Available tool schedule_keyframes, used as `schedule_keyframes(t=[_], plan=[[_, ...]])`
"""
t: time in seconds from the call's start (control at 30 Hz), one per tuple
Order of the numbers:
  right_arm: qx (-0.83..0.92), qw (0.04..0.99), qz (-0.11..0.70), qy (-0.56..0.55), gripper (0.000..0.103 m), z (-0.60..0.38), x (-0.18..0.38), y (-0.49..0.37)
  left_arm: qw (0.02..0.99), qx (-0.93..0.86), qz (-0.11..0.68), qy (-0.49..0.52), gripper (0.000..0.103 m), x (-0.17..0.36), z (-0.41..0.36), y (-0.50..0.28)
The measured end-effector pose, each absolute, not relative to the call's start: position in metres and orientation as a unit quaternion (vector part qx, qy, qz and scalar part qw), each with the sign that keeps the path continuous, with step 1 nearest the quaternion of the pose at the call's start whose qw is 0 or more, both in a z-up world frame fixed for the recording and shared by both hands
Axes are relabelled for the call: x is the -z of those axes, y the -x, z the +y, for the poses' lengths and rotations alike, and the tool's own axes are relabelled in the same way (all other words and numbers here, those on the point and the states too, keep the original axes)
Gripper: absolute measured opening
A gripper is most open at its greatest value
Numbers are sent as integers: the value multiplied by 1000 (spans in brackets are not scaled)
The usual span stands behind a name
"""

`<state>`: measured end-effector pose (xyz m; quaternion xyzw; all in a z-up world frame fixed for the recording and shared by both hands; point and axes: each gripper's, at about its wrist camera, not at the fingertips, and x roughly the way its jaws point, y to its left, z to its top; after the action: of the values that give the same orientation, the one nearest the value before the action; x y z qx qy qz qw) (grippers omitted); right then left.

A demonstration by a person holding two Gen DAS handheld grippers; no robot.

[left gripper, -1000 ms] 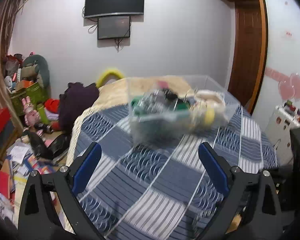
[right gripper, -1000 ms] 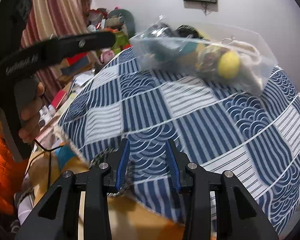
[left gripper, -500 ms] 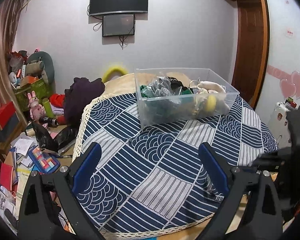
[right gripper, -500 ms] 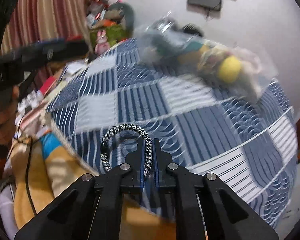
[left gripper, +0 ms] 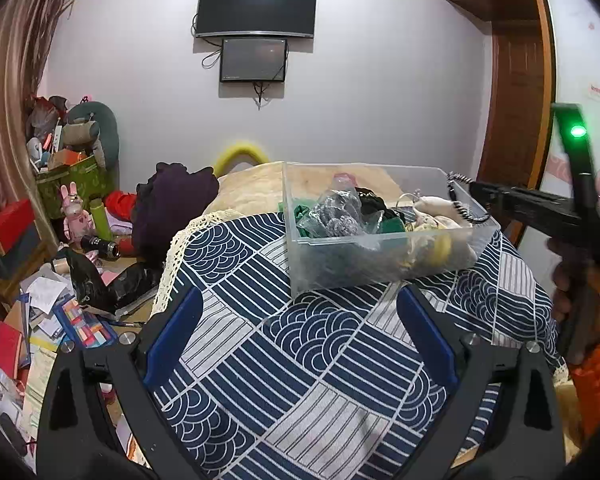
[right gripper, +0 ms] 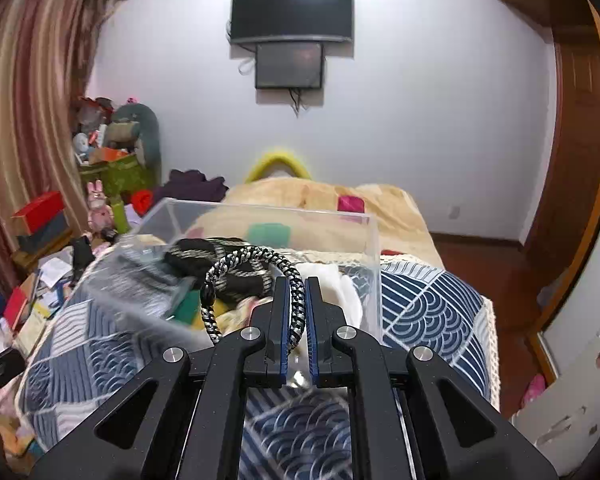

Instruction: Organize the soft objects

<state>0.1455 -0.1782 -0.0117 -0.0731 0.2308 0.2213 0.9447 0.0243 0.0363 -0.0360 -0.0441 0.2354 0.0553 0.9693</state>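
Right now the right gripper [right gripper: 296, 312] is clamped narrowly on a black-and-white braided cord bracelet [right gripper: 236, 276], pinching one side of the loop between its blue pads while the rest arcs out to the left, free in the air. It hangs at the near wall of the clear plastic bin [right gripper: 374, 276], which sits on the blue-and-white patterned tablecloth [left gripper: 300, 360] toward the far right part of the table. From the left wrist view the bracelet shows only as a small speckled curl at the bin's right rim [left gripper: 458, 196], so whether it is fully over the opening is hard to tell.

The left gripper [left gripper: 296, 344] is spread wide and holds nothing; it hovers above the near part of the tablecloth, well apart from the bin.

Inside the bin lie a crinkled silver-grey bundle [left gripper: 336, 216], something green [left gripper: 390, 226], a black piece [left gripper: 370, 200], a pale plush-like item [left gripper: 436, 208] and a yellow ball [left gripper: 444, 246].

My judgement is that the drop comes next. The risk lies in letting go too near the wall: the light loop could catch on the rim and slide outside onto the cloth. It could also snag on a pad and fall late. The gripper's frame might nudge the light bin across the cloth.
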Motion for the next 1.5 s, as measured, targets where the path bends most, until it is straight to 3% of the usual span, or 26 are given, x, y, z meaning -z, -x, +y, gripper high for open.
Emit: schedule_keyframes(t=[0.17,0.3,0.47,0.73,1.07,1.5], plan=[[-204,938,268,81,11,-167,28,-178,968,-60,238,49,99,36,39,-32],[-200,929,292,108,40,-153,42,-181,970,-63,228,47,99,31,37,-33],[-210,936,264,98,42,-166,28,-158,978,-59,196,39,99,11,30,-28],[-245,950,183,58,84,-196,-18,-97,988,-42,148,29,102,-21,15,-16],[-249,959,128,39,97,-207,-42,-42,993,-25,114,5,103,-42,-9,10],[-241,962,126,33,98,-211,-33,-26,993,-10,115,12,103,-40,-16,21]])
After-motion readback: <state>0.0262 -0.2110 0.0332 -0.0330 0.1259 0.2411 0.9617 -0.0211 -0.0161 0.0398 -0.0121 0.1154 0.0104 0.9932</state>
